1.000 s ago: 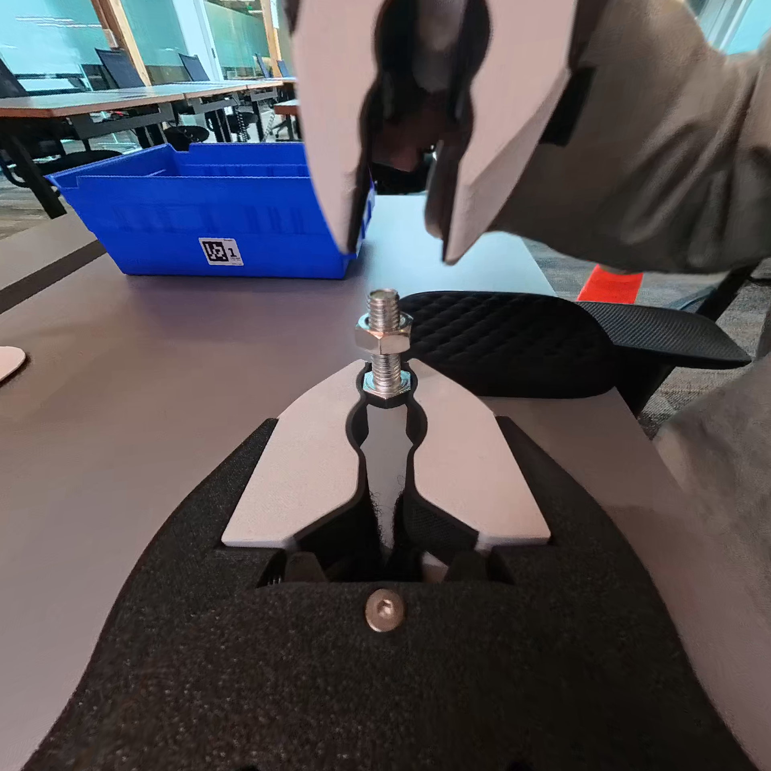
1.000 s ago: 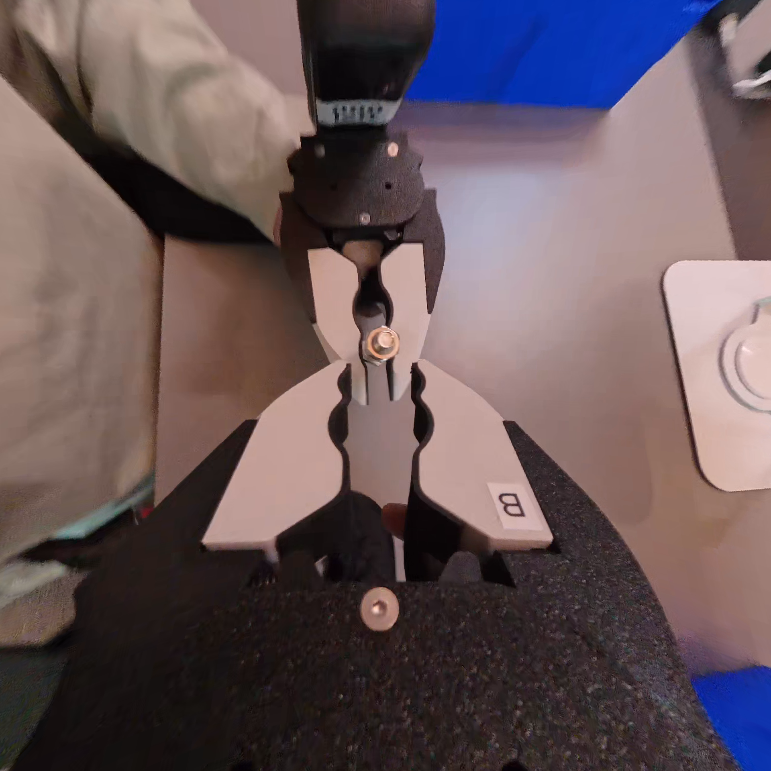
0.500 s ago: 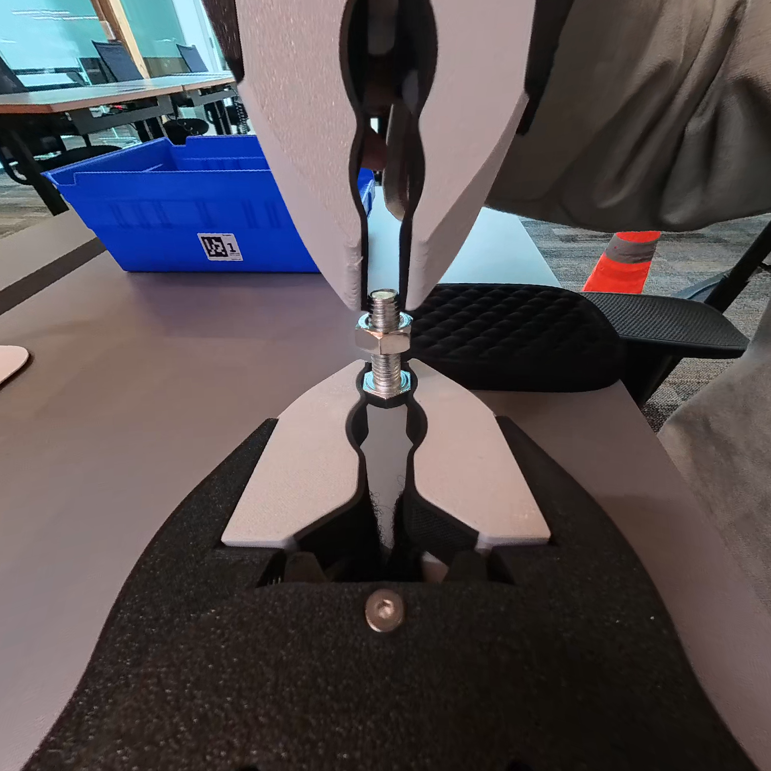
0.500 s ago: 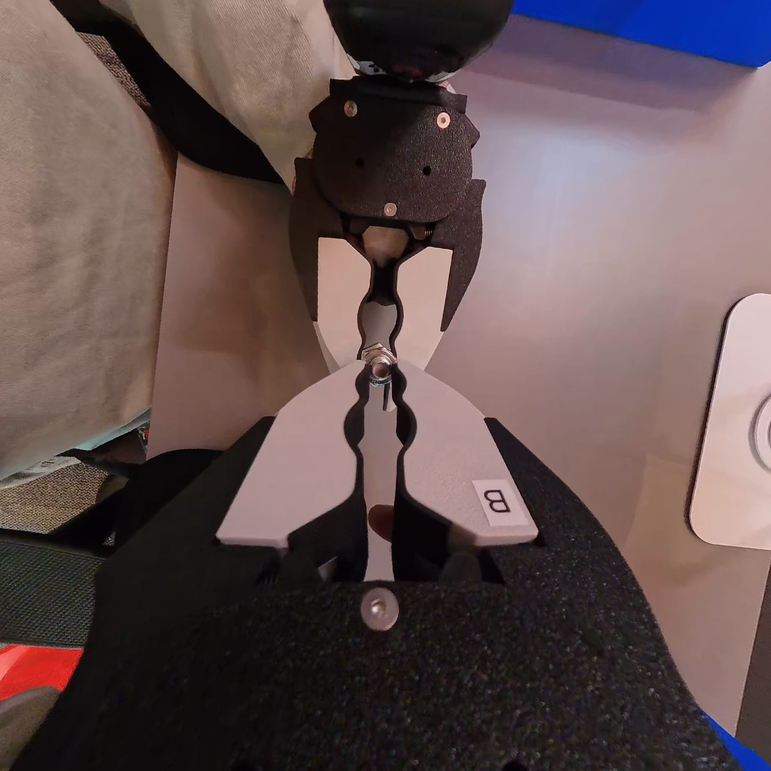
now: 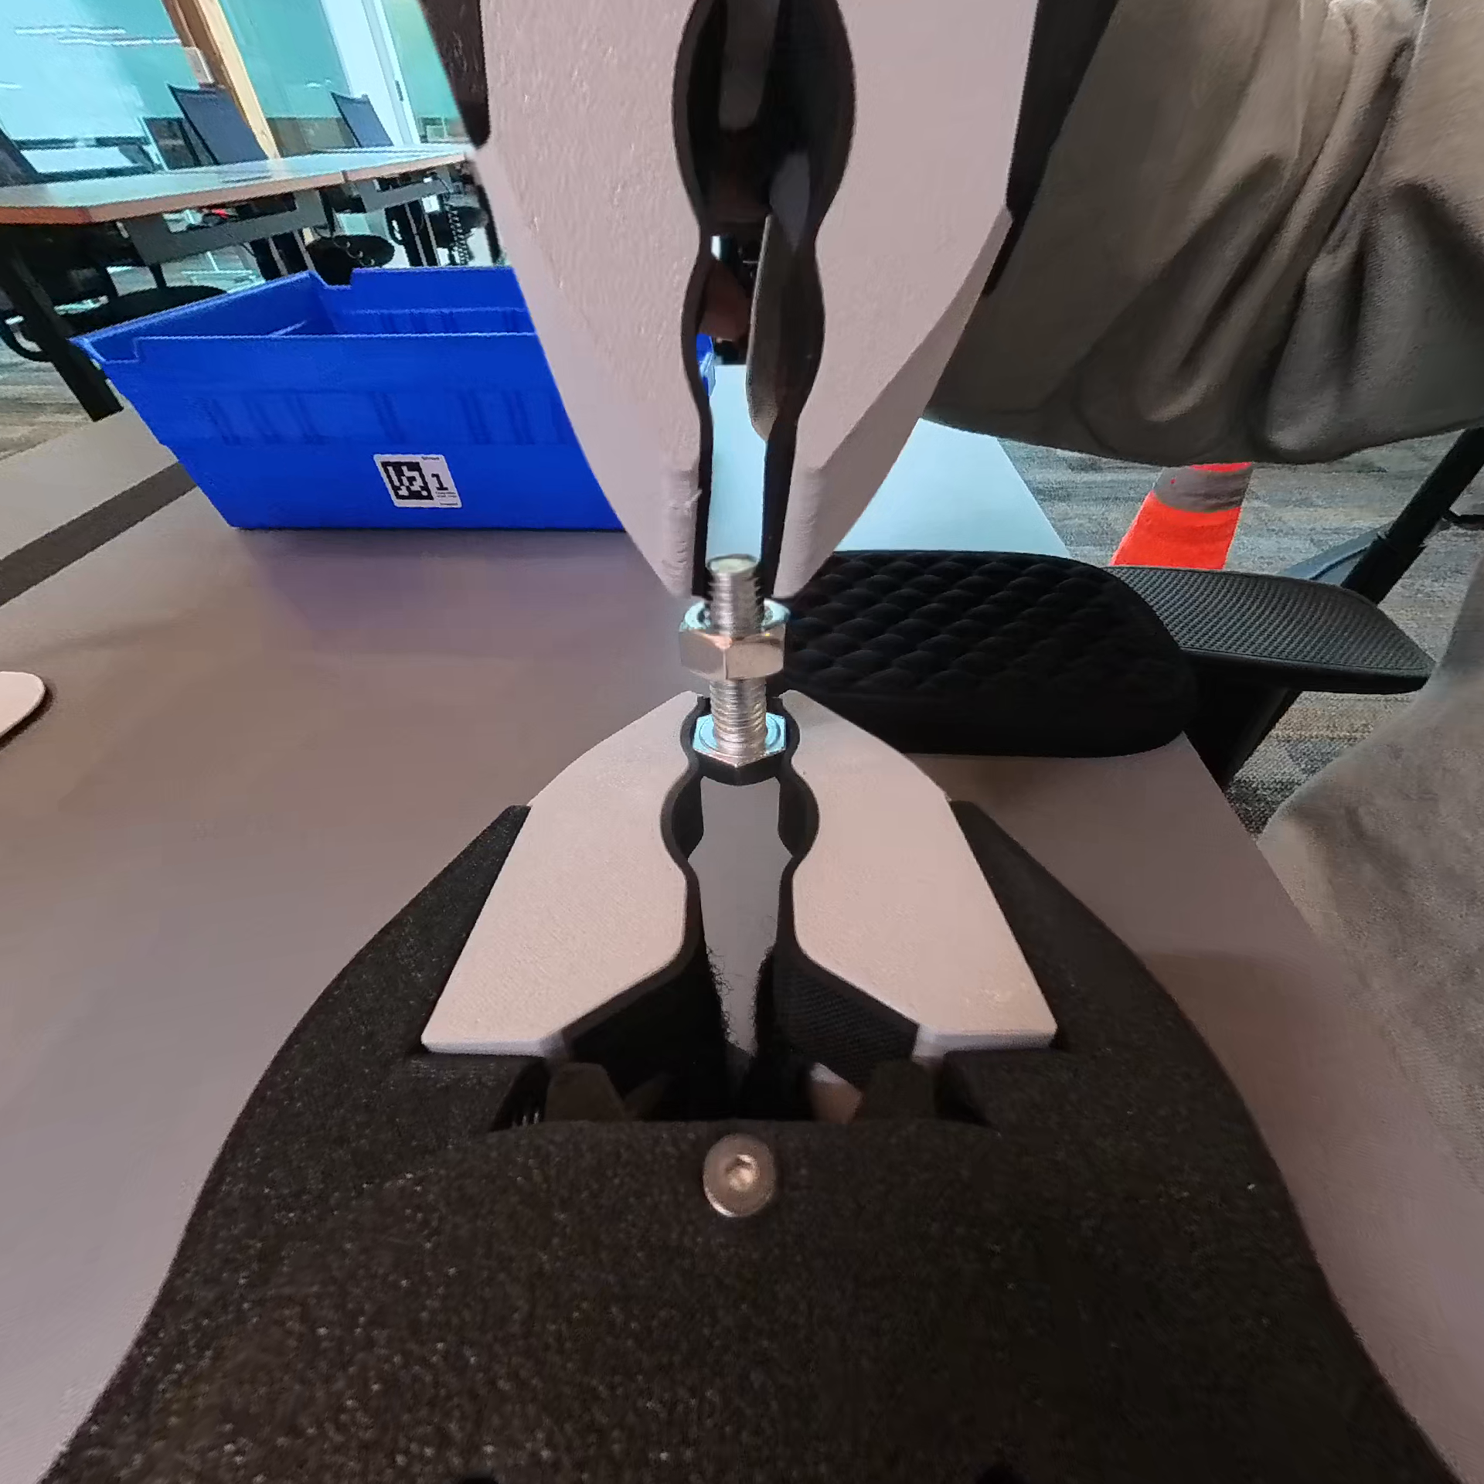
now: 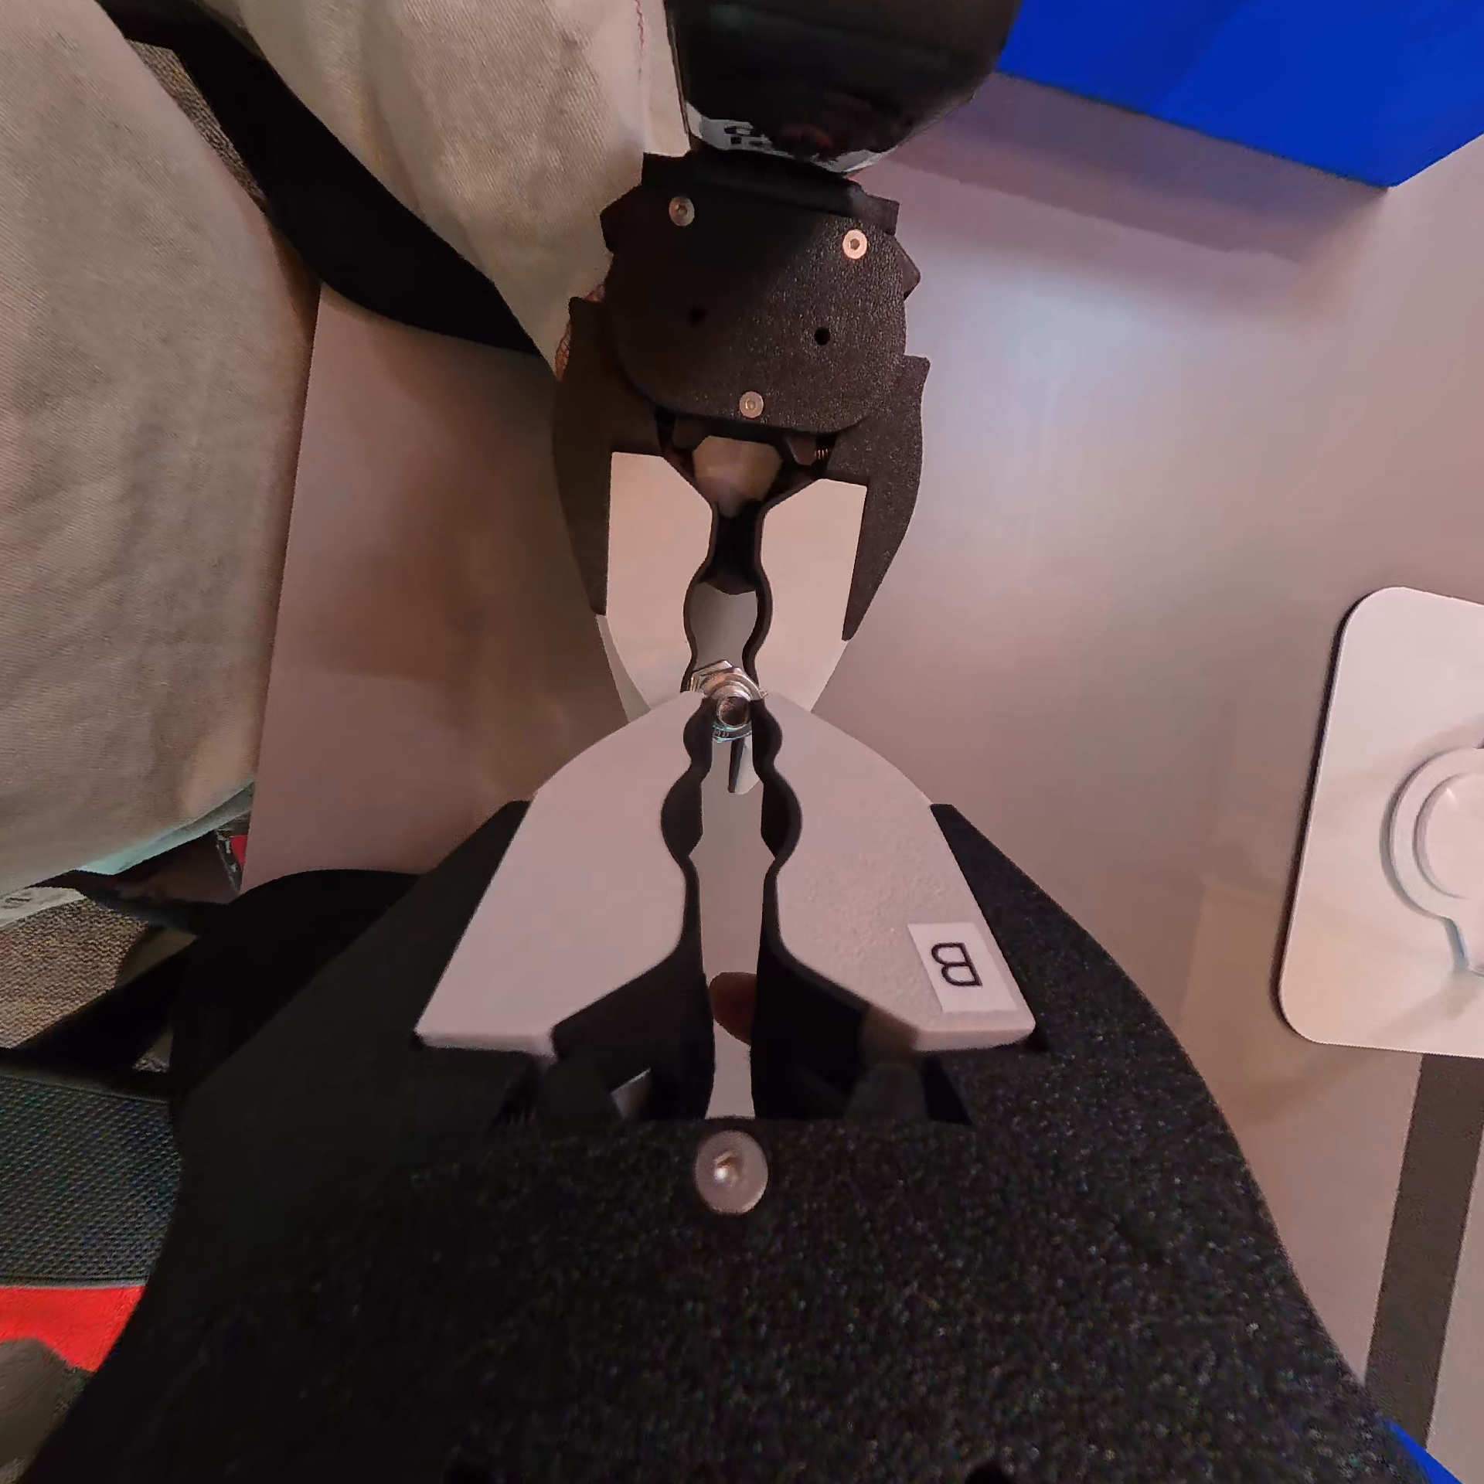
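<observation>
Left wrist view showed the left gripper [image 5: 737,743] clamping an upright bolt [image 5: 732,634] by its head, the right gripper [image 5: 732,574] pinching its threaded tip (hex nut [image 5: 731,657] below); any sideways twist might have tilted it loose.

Open-plan office. Behind the smooth grey work table [image 5: 281,723], rows of long wood-topped desks on dark metal frames [image 5: 241,181] stand with black swivel office chairs [image 5: 213,124] before teal-tinted glass partition walls [image 5: 96,72]. The floor is covered in mottled grey carpet tiles [image 5: 1068,498]. A black mesh-seated chair [image 5: 1253,634] stands just beside the table's far edge. A blue plastic storage crate bearing a square printed marker label [image 5: 345,401] rests on the table.
</observation>
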Available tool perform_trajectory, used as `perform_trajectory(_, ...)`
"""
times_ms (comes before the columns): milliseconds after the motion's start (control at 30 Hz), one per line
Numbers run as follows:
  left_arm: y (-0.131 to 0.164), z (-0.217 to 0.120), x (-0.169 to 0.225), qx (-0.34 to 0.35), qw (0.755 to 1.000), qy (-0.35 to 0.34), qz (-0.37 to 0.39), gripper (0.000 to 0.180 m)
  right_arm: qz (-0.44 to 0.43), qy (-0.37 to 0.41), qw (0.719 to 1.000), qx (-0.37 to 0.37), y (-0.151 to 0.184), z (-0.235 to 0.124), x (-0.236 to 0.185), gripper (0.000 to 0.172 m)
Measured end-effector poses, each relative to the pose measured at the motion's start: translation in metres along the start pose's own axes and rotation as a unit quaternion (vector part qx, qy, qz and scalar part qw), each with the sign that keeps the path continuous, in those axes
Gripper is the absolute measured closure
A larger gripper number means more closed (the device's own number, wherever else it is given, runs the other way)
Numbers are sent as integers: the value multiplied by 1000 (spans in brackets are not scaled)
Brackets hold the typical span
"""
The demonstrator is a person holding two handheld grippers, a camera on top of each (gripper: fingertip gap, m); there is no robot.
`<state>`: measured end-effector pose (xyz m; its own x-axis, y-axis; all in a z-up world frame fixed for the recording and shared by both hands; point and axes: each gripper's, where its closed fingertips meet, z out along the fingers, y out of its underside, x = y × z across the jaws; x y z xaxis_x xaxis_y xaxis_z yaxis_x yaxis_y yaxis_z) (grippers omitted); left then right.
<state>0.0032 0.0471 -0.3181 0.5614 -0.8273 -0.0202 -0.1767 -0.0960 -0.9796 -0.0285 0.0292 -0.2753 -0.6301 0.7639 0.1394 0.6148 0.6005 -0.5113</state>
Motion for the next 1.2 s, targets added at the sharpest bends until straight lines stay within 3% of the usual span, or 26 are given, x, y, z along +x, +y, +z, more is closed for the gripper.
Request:
perform_trajectory(133, 0, 0, -2, 1, 1000, -8, -3, 155, 11, 16, 1000, -2, 5, -14, 8, 163)
perform_trajectory(267, 1, 1, -3, -3, 1000, -12, -1, 144, 59, 77, 995, -29, 37, -62, 38, 163)
perform_trajectory(400, -2, -1, -7, 9, 1000, -19, -11, 136, 175, 152, 970, -70, 109, -127, 85, 163)
perform_trajectory(567, -5, -3, -10, 23, 999, -22, -24, 130, 347, 220, 907, -92, 221, -182, 134, 163)
perform_trajectory(700, -7, -3, -12, 30, 999, -21, -32, 127, 440, 240, 860, -100, 291, -179, 156, 163)
perform_trajectory(867, -7, -4, -12, 32, 999, -16, -38, 127, 522, 240, 809, -124, 358, -147, 173, 163)
perform_trajectory(1033, -9, -6, -15, 42, 998, -17, -49, 129, 558, 248, 777, -151, 393, -128, 179, 163)
perform_trajectory(1200, -9, -6, -16, 43, 997, -18, -55, 129, 550, 258, 781, -146, 400, -122, 189, 163)
